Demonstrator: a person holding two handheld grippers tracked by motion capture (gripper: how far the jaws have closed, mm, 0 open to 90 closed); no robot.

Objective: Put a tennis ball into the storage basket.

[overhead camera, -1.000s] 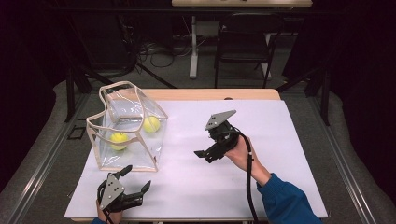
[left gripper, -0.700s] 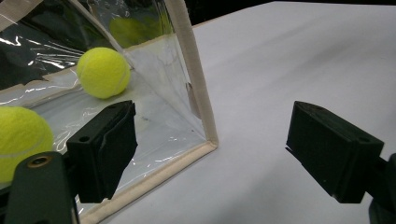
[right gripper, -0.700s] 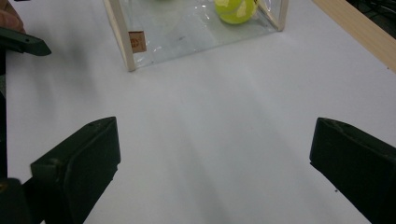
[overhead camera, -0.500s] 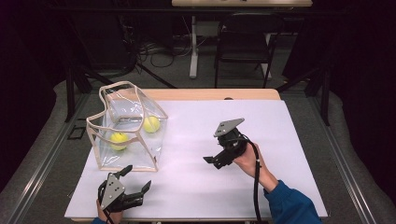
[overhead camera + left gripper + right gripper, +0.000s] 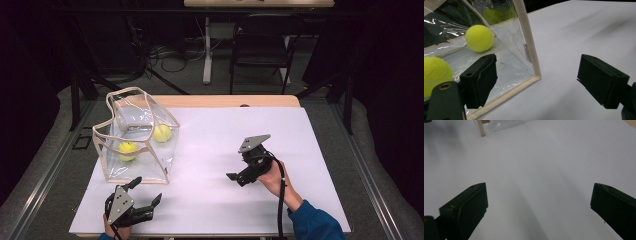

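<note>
White tabletop (image 5: 210, 150) is lying bare; both the left gripper (image 5: 142, 192) and right gripper (image 5: 235, 176) are gaping wide, empty. Nudging that flimsy clear bag (image 5: 137, 137) risks rolling its tennis balls (image 5: 479, 38).

Desk w/ white sheet over wood top (image 5: 210, 135). Clear plastic bag w/ beige trim and handles (image 5: 135, 137) stands upright at the desk's left, two yellow-green tennis balls inside: one nearer the front-left (image 5: 127, 150), one further back-right (image 5: 162, 133), apart. Left tool (image 5: 145, 192) at the front-left edge, just in front of the bag, jaws spread, nothing between. Right tool (image 5: 234, 177) mid-right of the desk, held by a hand w/ blue sleeve (image 5: 315, 225), well apart from the bag; jaw gap unclear. Black chair (image 5: 260, 55) beyond the desk.
</note>
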